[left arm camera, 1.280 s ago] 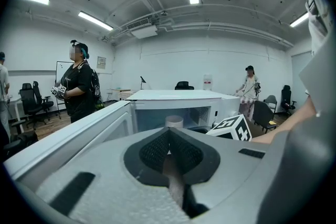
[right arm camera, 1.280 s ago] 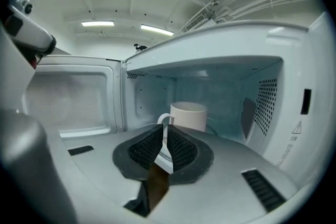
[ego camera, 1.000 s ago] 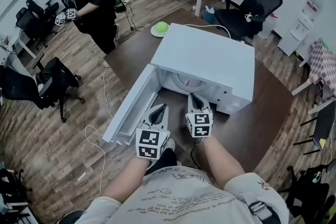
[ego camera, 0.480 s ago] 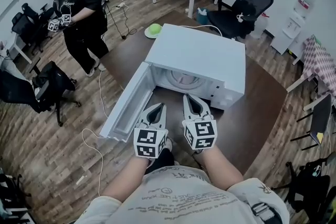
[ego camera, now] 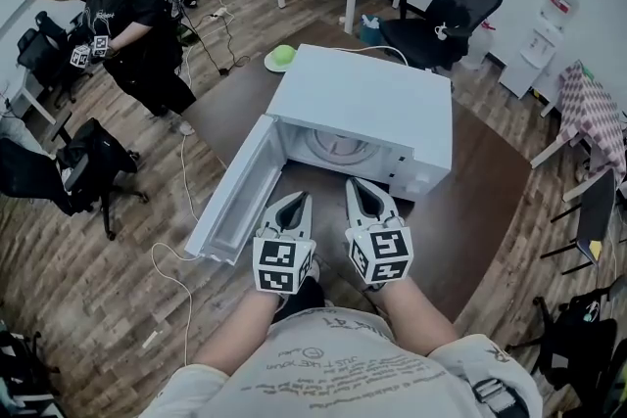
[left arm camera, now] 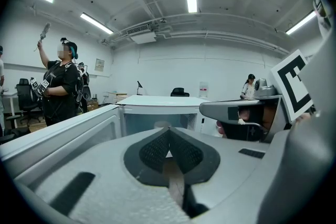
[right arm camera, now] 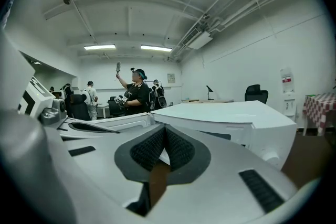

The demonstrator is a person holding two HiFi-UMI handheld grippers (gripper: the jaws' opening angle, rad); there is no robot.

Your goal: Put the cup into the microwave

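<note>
Both clenched, nothing in either: left tongs (ego camera: 298, 201) and right tongs (ego camera: 359, 185) hover side by side just in front of the open microwave (ego camera: 364, 101), tips toward the cavity.

Cup location: not plain in any view. The head view shows only the turntable (ego camera: 338, 150) in the cavity. A green thing (ego camera: 284, 56) sits on a white dish on the tabletop (ego camera: 490, 186) behind the microwave's left rear corner. That may be the cup, can't tell. The left gripper view has a pale blob (left arm camera: 160, 125) in the cavity past the tips, either the turntable or something on it.

Risks as I see them:
- If the green thing is the cup, it's behind the box. Reaching over or around means a blind approach, so it's easy to knock it off the dish.
- The door (ego camera: 235, 201) is swung out wide on the left, just beside the left tongs. A sideways move clips it and could shift the whole unit.
- A white cord (ego camera: 387, 50) runs along the tabletop at the back, near the green thing, so it's a snag hazard.
- The tongs need to open before any grasp. Going in clenched just pushes the cup.
- The cavity opening is low, so a cup carried tilted or high hits the top edge.
</note>
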